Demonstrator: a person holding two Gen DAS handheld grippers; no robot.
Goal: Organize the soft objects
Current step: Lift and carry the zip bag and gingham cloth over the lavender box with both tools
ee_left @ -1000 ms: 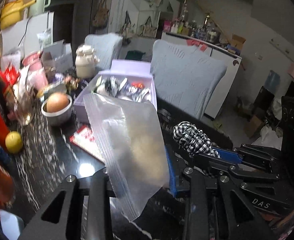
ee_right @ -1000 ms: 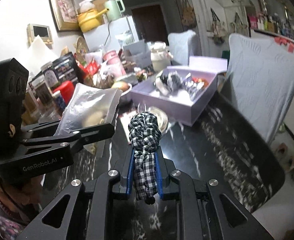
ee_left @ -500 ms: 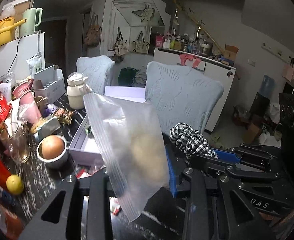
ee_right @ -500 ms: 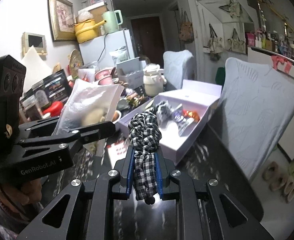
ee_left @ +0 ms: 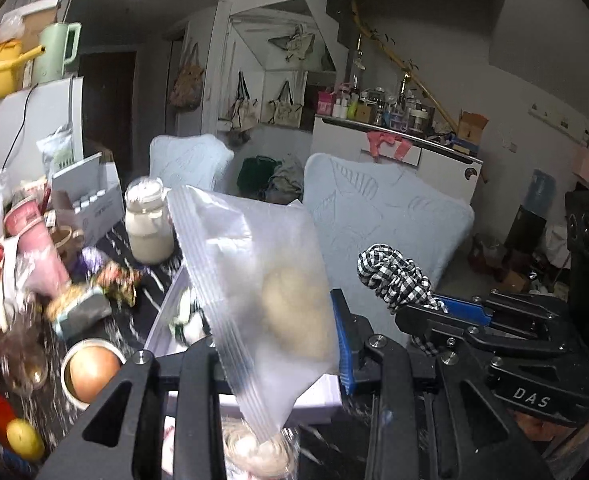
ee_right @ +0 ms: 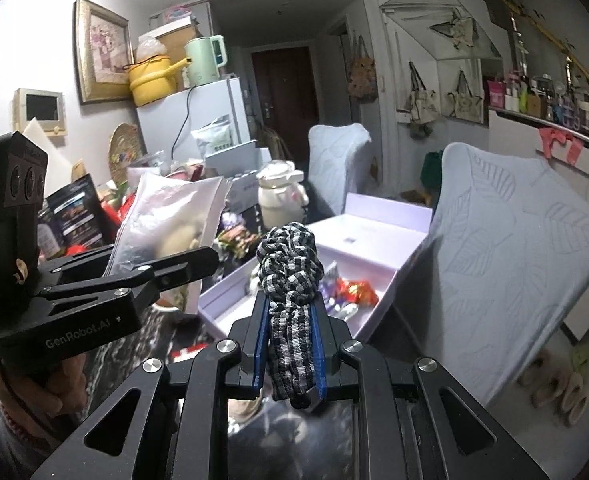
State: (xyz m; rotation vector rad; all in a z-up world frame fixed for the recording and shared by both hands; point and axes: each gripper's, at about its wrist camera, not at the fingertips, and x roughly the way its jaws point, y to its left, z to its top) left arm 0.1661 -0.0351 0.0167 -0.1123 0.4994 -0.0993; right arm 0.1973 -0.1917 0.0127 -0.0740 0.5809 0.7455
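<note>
Lavender box [ee_right: 374,228]: sitting open on the dark table, serving as landmark.
Zip bag [ee_left: 254,280]: standing up between the left fingers, hanging above the box's near-left corner.
Left gripper [ee_left: 278,360]: clamping closed on the bag's lower part.
Checked scrunchie [ee_right: 290,276]: lying lengthwise between the blue pads [ee_right: 260,340], its bunched end protruding over the box's near wall.
Right gripper [ee_right: 290,344]: pinching the scrunchie, nearly fully closed.

Your left view is pretty dim and grainy, with the clutter [ee_left: 34,280] on the desk's left side smeared by motion blur. Right view's brighter, the wall [ee_right: 34,40] at upper left blown out white. Heavy fisheye bending and dark corners in both.
</note>
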